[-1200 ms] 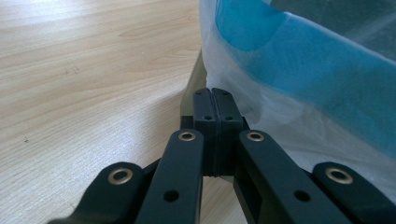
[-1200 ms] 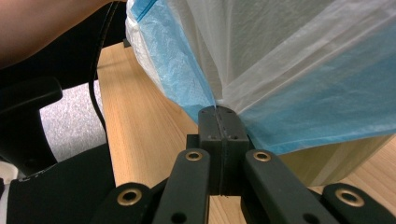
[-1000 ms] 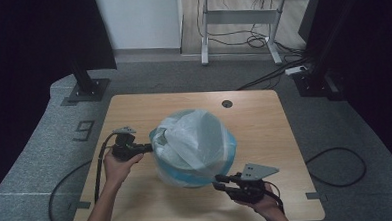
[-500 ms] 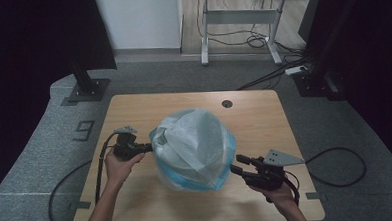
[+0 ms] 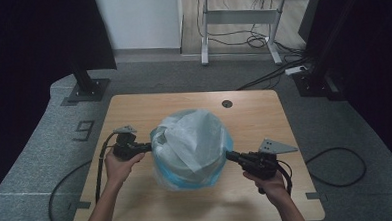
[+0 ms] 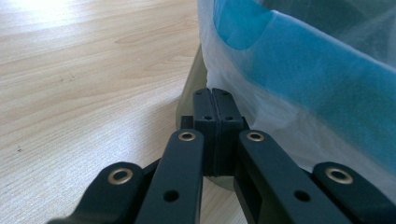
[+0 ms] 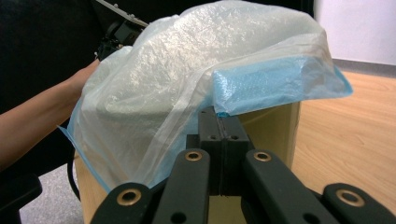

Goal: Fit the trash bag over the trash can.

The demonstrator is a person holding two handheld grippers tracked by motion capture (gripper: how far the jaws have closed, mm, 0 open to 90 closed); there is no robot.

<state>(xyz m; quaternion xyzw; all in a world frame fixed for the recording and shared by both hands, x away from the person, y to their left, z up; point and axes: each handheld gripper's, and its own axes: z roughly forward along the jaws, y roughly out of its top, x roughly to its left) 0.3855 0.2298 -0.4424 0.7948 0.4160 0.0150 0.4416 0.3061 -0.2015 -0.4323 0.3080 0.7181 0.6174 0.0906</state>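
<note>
Pinching plastic bag [image 5: 193,145] over cardboard box [image 7: 275,126], both grippers.

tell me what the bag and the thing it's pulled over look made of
The bag looks like thin plastic film, translucent white with a blue layer: crinkled, glossy, light passing through. The box under it looks like plain brown cardboard, matte with a straight edge, though little of it is exposed. The table appears to be pale wood-grain laminate or wood.

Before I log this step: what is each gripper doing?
Left gripper: shut on the plastic bag.
Right gripper: jaws just closed, shut on the plastic bag's edge.
</note>
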